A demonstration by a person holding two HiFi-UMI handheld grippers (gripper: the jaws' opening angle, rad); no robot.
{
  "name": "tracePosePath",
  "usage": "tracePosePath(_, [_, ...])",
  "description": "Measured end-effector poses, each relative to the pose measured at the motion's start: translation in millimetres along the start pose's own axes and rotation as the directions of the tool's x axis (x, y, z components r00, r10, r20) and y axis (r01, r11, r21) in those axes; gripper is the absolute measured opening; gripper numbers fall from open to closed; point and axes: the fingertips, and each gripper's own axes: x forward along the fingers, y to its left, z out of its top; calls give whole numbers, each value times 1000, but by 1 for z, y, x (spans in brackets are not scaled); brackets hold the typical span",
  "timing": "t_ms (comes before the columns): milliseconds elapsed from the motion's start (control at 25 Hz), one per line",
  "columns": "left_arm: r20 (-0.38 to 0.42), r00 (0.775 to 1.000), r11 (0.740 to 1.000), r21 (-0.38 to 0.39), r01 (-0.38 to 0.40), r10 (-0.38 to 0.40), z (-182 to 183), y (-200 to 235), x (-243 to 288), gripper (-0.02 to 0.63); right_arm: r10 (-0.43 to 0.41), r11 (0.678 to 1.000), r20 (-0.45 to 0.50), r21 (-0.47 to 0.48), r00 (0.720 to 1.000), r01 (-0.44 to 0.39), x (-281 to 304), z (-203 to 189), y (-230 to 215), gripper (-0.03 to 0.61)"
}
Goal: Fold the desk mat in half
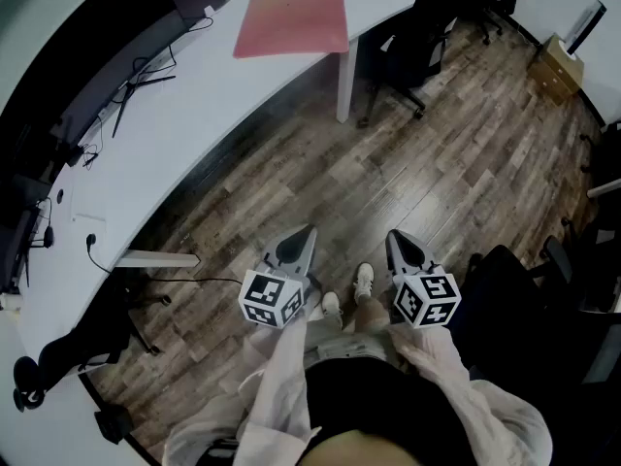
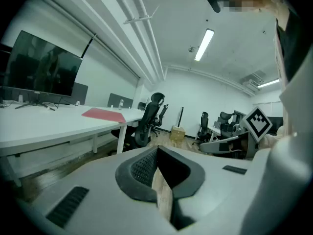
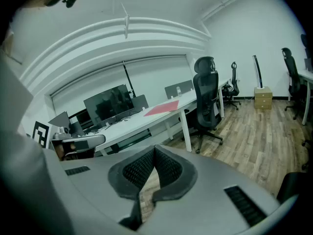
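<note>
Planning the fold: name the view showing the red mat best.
Head view: the desk mat shows whole from above, flat on the desk. Both gripper views give only a distant, edge-on red sliver.

No legible text, brand or number in any view. Only markings are black-and-white square code patterns, no letters, on the left cube [image 1: 272,299] of the left gripper [image 1: 309,233] and the right cube [image 1: 427,300] of the right gripper [image 1: 392,238].
</note>
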Motion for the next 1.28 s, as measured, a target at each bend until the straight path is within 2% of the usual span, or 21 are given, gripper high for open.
tracePosePath(400, [31, 999, 999, 0, 34, -34, -2, -2, -24, 26, 0, 1000, 53, 5, 999, 0, -7, -3, 30, 12])
tracePosePath(720, [33, 999, 999, -8, 43, -42, -2, 1, -17, 26, 12, 1000, 32, -1, 999, -12, -1, -4, 32, 12])
tracePosePath(920, [41, 999, 1000, -25, 5, -4, 6, 20, 3, 26, 36, 999, 20, 0, 999, -36, 30, 10, 19, 12])
tracePosePath(1280, [68, 993, 995, -33, -93, 95, 55, 85, 73, 26, 112, 993, -4, -30, 994, -112, 125, 74, -11, 12])
